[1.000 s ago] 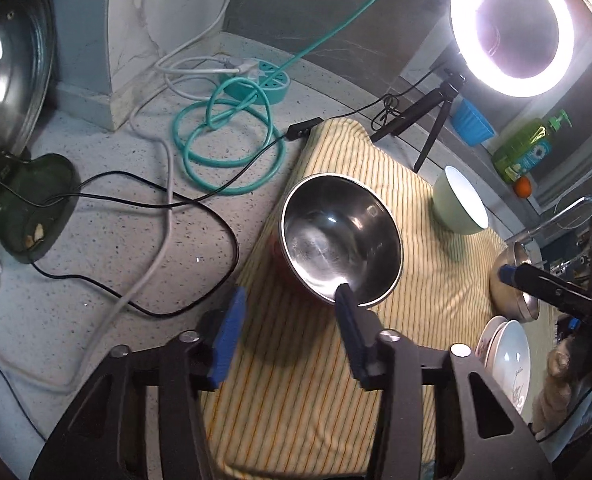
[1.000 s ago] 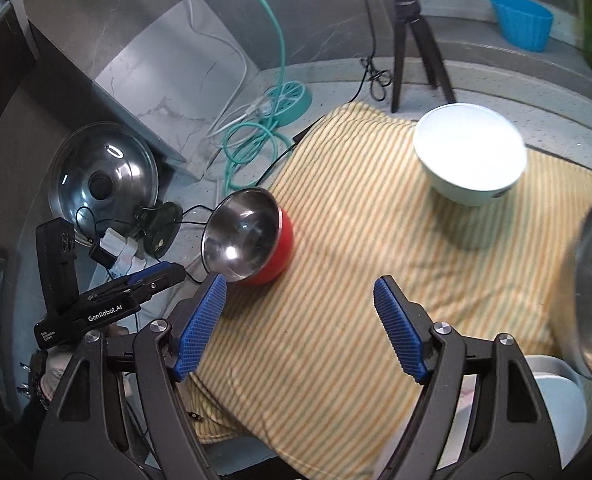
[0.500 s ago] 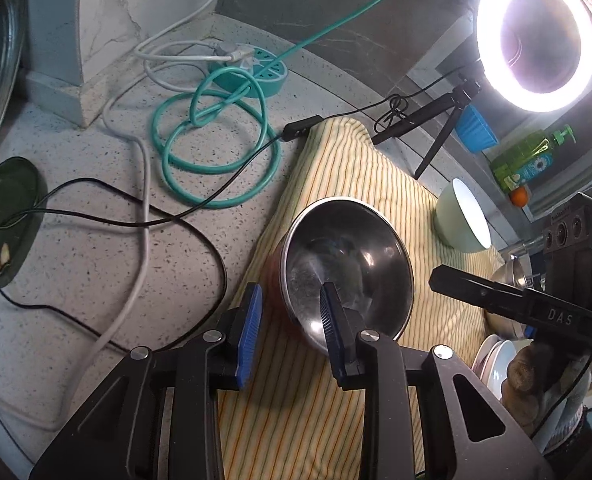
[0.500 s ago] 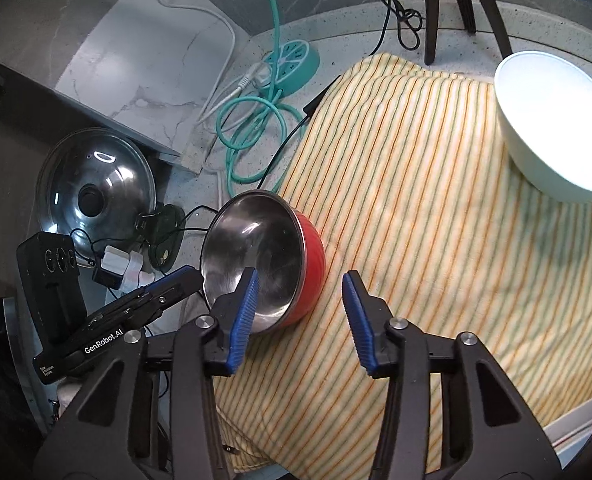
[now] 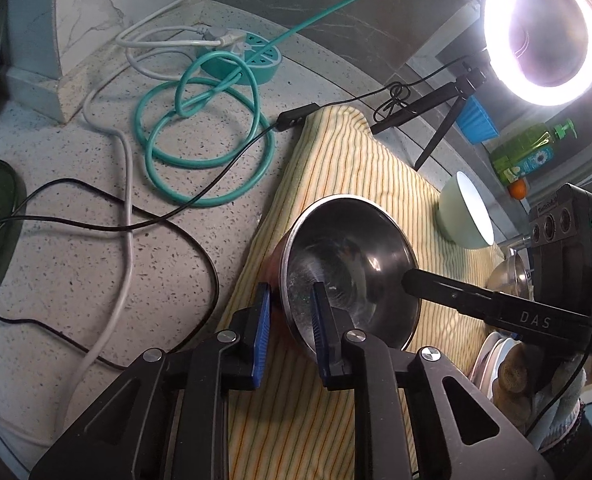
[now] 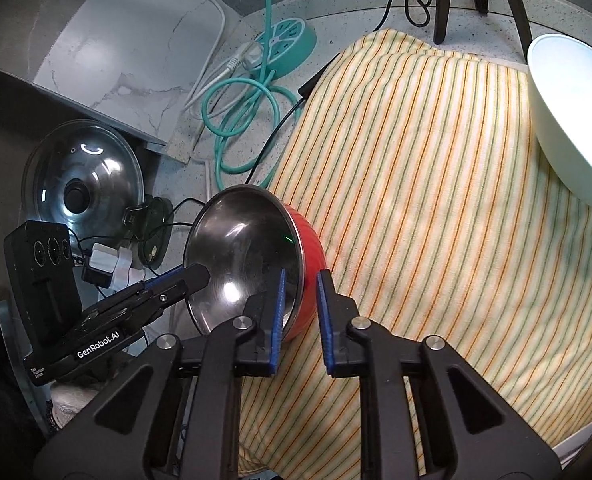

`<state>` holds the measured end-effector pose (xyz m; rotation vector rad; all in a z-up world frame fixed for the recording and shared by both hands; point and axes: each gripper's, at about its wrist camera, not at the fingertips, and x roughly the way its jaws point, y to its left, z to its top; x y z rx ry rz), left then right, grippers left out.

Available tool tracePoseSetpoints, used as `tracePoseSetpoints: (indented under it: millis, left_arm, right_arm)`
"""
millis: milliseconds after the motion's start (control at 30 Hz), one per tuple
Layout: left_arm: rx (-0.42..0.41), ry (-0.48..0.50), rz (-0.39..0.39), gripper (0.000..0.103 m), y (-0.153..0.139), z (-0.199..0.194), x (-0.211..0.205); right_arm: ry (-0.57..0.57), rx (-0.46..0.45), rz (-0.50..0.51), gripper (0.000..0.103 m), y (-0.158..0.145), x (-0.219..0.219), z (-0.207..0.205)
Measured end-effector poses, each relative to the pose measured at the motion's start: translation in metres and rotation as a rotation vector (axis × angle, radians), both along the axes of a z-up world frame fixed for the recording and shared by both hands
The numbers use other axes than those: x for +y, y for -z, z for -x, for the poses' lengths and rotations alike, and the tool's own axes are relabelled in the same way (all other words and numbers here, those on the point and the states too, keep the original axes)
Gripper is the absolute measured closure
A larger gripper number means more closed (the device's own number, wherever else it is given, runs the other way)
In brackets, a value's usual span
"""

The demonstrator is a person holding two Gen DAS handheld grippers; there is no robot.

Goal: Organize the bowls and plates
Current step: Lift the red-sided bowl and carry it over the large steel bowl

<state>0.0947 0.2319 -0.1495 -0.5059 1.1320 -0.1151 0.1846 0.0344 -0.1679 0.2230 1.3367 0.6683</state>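
A red bowl with a steel inside (image 5: pixel 351 264) (image 6: pixel 248 256) sits at the left edge of a striped yellow cloth (image 5: pixel 347 168) (image 6: pixel 435 208). My left gripper (image 5: pixel 290 308) straddles its near-left rim, one finger inside, one outside, pinching it. My right gripper (image 6: pixel 299 292) pinches the opposite rim the same way. A pale green bowl (image 5: pixel 465 212) (image 6: pixel 571 120) stands further back on the cloth. White plates (image 5: pixel 495 352) and a steel bowl (image 5: pixel 507 272) sit at the right.
A coiled teal cable and power strip (image 5: pixel 240 56) plus black and white cords (image 5: pixel 124 184) lie on the speckled counter to the left. A ring light on a tripod (image 5: pixel 539 32) stands behind the cloth. A pot lid (image 6: pixel 84 188) leans at the left.
Both grippers moved in on the red bowl and closed from wide open onto its opposite rims. The bowl now looks tilted.
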Motion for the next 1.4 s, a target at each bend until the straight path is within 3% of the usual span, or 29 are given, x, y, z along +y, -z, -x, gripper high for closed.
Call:
tracePoseSetpoints:
  millis: [300, 700, 1067, 1400]
  left_arm:
    - [-0.009, 0.022, -0.003, 0.085, -0.006, 0.002, -0.007]
    - [-0.070, 0.103, -0.019, 0.085, -0.034, 0.008, -0.039]
    - [-0.158, 0.233, -0.006, 0.085, -0.069, 0.006, -0.095]
    - [-0.200, 0.362, 0.014, 0.085, -0.082, -0.007, -0.168]
  right_arm:
    - [0.020, -0.008, 0.008, 0.091, -0.004, -0.002, 0.003]
    - [0.088, -0.066, -0.026, 0.091, -0.040, -0.037, 0.024]
    - [0.184, -0.118, -0.053, 0.091, -0.075, -0.102, 0.058]
    - [0.290, -0.171, -0.046, 0.091, -0.104, -0.178, 0.081]
